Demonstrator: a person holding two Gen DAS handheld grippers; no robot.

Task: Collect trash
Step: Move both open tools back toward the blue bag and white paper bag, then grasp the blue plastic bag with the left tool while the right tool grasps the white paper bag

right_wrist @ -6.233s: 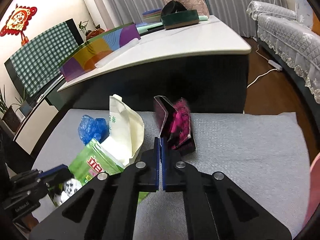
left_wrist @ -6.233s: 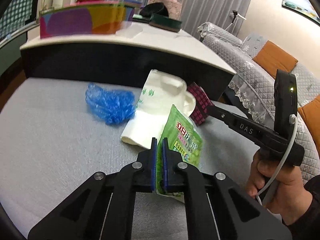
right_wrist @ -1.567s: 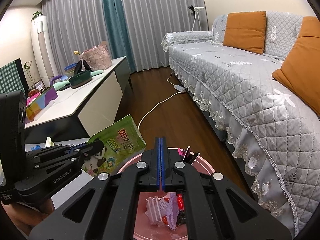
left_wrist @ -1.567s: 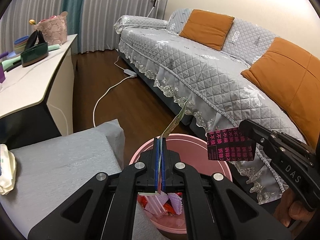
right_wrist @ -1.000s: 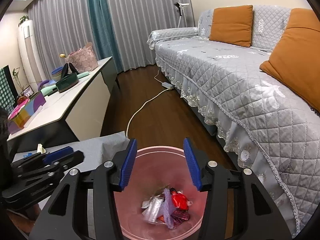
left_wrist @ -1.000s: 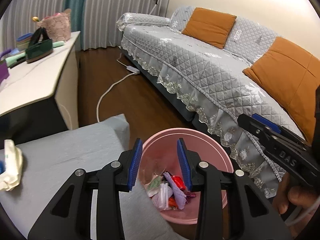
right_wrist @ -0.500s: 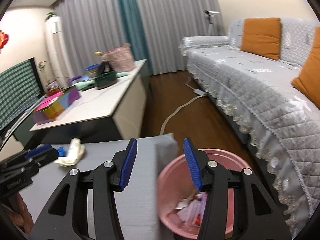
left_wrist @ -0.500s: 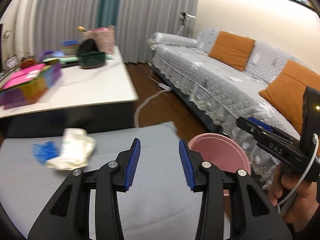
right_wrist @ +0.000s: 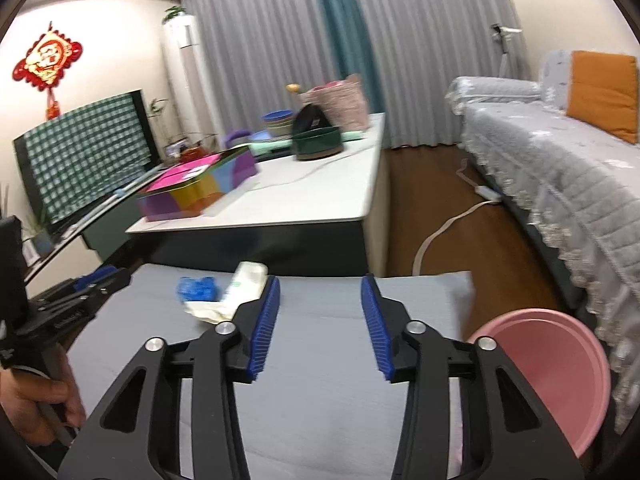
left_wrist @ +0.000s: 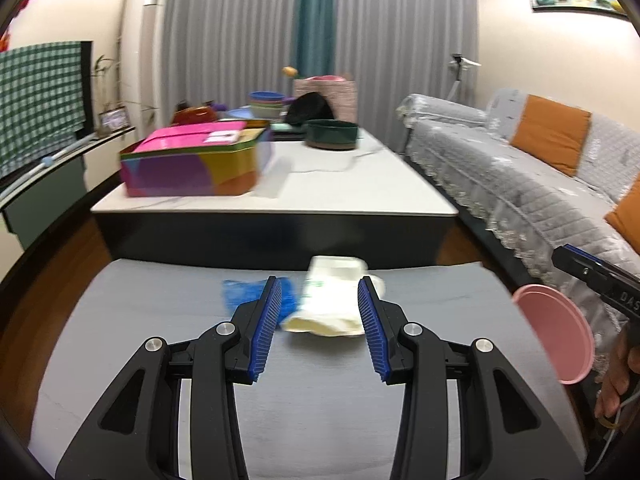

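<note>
A grey counter [left_wrist: 160, 360] fills the foreground, with a white-topped low table [left_wrist: 340, 188] beyond it at 12 o'clock and a sofa [left_wrist: 520, 168] at 2 o'clock. On the counter lie a white bag [left_wrist: 332, 300] and, just beside it at 9 o'clock, a blue wad [left_wrist: 236, 294] (both blurred). A pink bin [right_wrist: 560, 364] stands off the counter's edge at 4 o'clock in the right view. The left tongs [left_wrist: 319, 326] gape, released, holding nothing. The right tongs [right_wrist: 320, 326] are closing, nothing between them. Both point slightly downward; a hand [right_wrist: 36, 404] grips the left handle.
</note>
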